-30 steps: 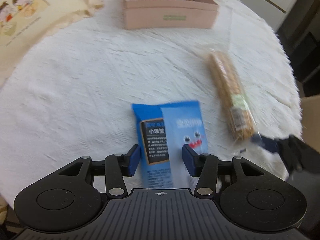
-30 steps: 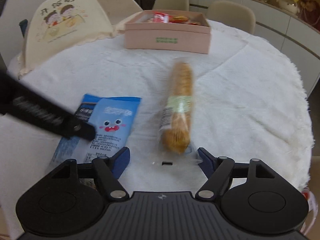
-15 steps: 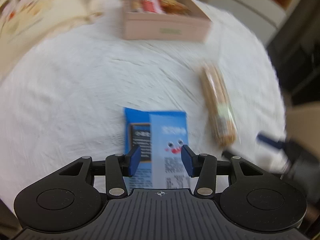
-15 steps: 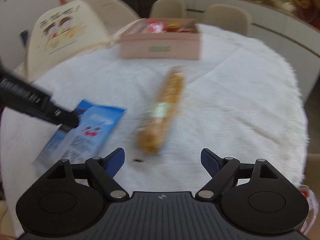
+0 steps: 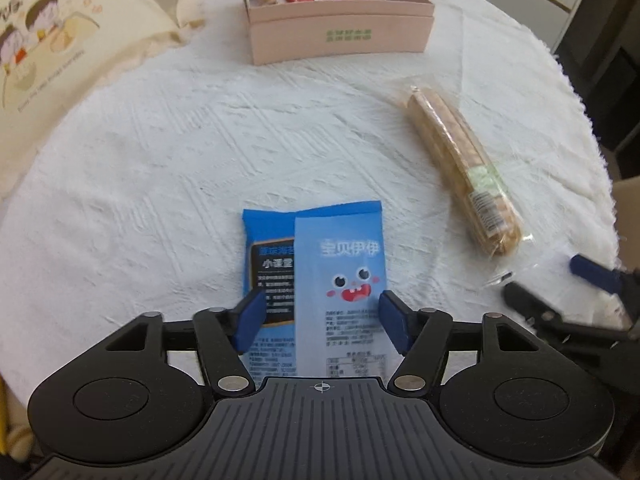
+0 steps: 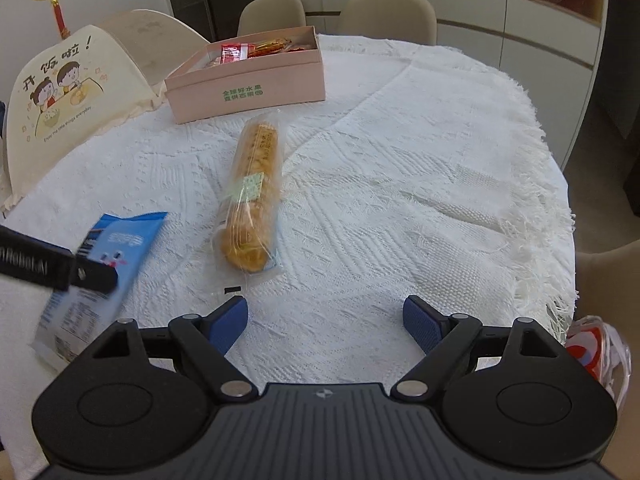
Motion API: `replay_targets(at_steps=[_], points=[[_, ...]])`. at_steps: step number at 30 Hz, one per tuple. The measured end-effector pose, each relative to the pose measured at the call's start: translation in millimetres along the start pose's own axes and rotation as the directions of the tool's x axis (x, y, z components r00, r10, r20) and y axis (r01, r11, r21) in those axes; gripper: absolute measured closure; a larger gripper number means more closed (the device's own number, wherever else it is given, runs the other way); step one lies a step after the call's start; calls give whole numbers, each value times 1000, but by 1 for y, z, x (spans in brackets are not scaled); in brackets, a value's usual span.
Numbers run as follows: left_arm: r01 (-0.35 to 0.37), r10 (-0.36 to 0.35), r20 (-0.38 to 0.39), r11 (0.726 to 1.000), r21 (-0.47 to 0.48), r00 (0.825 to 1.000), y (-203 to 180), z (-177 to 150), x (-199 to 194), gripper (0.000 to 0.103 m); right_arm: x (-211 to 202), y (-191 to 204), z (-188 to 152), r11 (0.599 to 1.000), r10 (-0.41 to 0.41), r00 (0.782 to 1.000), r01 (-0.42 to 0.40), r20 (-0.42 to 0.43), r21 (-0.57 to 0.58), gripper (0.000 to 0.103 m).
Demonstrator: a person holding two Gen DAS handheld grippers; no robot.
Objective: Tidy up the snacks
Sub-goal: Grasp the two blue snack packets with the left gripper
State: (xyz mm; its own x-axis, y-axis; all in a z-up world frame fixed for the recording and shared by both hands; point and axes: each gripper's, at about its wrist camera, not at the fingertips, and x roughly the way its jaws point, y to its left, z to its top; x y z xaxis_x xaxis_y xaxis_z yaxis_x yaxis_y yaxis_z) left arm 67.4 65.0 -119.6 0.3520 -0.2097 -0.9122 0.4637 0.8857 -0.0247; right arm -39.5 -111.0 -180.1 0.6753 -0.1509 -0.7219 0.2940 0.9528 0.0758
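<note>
A blue snack packet [image 5: 320, 264] lies flat on the white tablecloth; it also shows at the left of the right wrist view [image 6: 116, 252]. My left gripper [image 5: 322, 316] is open, its pads on either side of the packet's near end, not pressing it. A long clear-wrapped biscuit roll [image 5: 460, 172] lies to the right, and ahead in the right wrist view [image 6: 252, 196]. My right gripper [image 6: 324, 320] is open and empty, just short of the roll's near end. A pink box [image 5: 340, 28] with several snacks inside stands at the far side [image 6: 248, 88].
A cream fabric food cover with a cartoon print [image 6: 60, 96] stands at the far left. The tablecloth's fringed edge [image 6: 560, 240] runs along the right. Chairs [image 6: 384, 16] stand behind the table. A red and white bag [image 6: 596, 344] hangs off the table's right edge.
My left gripper has opened wider around the blue packet. My right gripper has swung right and drawn back, so the biscuit roll now sits left of its centre.
</note>
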Motion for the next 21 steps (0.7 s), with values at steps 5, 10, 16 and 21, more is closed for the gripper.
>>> replay_targets(at_steps=[5, 10, 16, 21], points=[[-24, 24, 6, 1000, -2, 1000, -2, 5, 3, 27, 4, 7, 1, 1000, -26, 1000, 26, -4, -9, 9], [-67, 69, 28, 997, -47, 997, 13, 4, -9, 31, 4, 9, -4, 999, -34, 999, 34, 7, -36, 8], [-1, -2, -38, 998, -64, 999, 13, 0, 0, 31, 7, 12, -5, 998, -42, 999, 42, 8, -38, 2], [50, -55, -52, 995, -88, 997, 12, -1, 7, 28, 8, 14, -9, 998, -48, 998, 49, 33, -39, 0]])
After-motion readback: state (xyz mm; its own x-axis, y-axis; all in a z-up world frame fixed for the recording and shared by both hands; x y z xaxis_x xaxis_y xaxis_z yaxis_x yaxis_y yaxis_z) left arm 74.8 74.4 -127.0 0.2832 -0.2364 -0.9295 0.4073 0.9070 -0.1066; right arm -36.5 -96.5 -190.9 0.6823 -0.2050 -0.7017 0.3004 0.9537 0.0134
